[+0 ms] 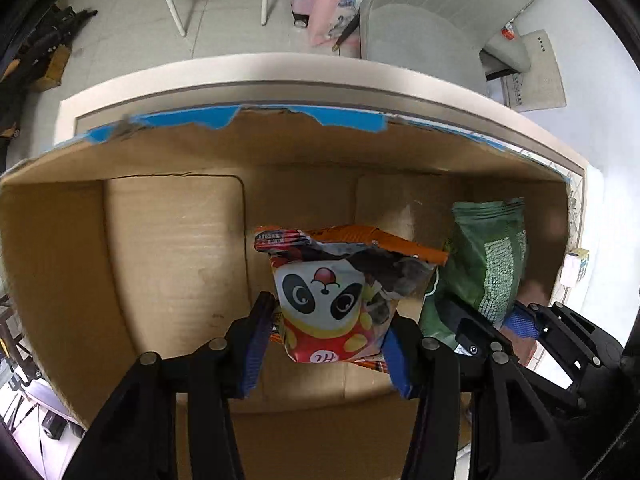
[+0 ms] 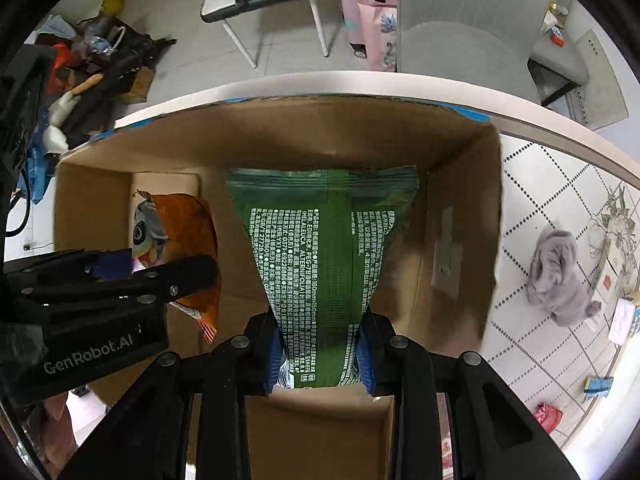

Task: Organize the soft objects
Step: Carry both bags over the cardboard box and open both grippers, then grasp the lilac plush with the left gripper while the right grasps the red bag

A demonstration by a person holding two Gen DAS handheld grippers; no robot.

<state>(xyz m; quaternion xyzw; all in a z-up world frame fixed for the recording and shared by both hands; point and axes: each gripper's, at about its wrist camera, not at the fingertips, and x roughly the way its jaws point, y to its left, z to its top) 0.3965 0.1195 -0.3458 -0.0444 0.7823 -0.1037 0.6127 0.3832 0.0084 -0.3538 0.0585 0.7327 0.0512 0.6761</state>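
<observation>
My left gripper [image 1: 326,340] is shut on an orange snack bag with a panda face [image 1: 340,292] and holds it inside an open cardboard box [image 1: 172,248]. My right gripper [image 2: 322,350] is shut on a green packet with white print [image 2: 324,248] and holds it inside the same box [image 2: 460,208], just right of the panda bag [image 2: 176,232]. In the left wrist view the green packet [image 1: 488,264] and the right gripper [image 1: 496,326] show at the right. In the right wrist view the left gripper [image 2: 120,270] shows at the left.
The box sits on a table with a white rim [image 1: 280,68] and a patterned cloth [image 2: 560,184]. A grey plush toy [image 2: 560,276] and small items [image 2: 548,416] lie on the cloth right of the box. A grey chair [image 2: 460,36] stands beyond the table.
</observation>
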